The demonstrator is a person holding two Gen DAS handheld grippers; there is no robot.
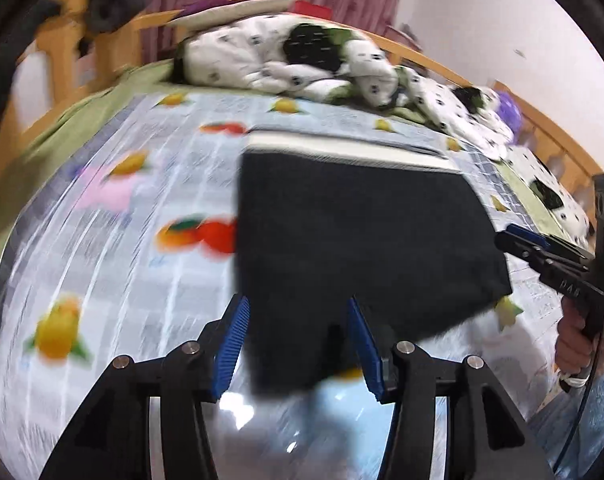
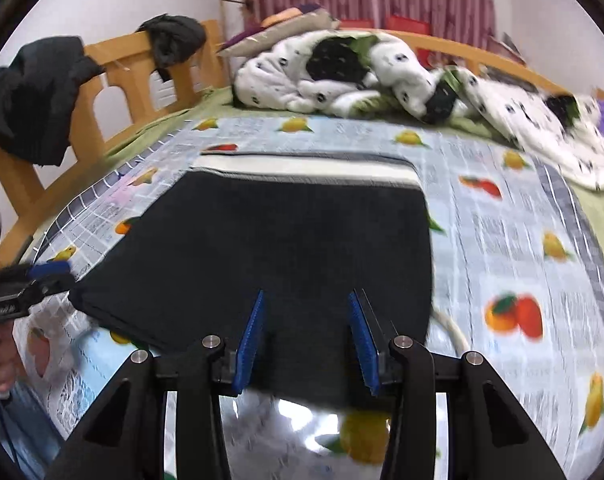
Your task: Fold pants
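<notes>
Black pants [image 2: 286,240] lie folded on the fruit-print sheet [image 2: 501,232]. Left gripper [image 1: 300,344] and right gripper [image 2: 307,340] hold fingers spread. Only the right view shows dark jackets [image 2: 34,100] draped on the headboard [image 2: 118,76].

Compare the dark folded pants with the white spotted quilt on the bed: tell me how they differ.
The pants are plain dark cloth with a white band along the far edge; the quilt is white with small dark spots. The pants lie flat and folded with straight edges; the quilt is bunched in a loose heap. The pants sit near both open grippers, left gripper and right gripper; the quilt lies far back by the bed frame. Both rest on the bed.
</notes>
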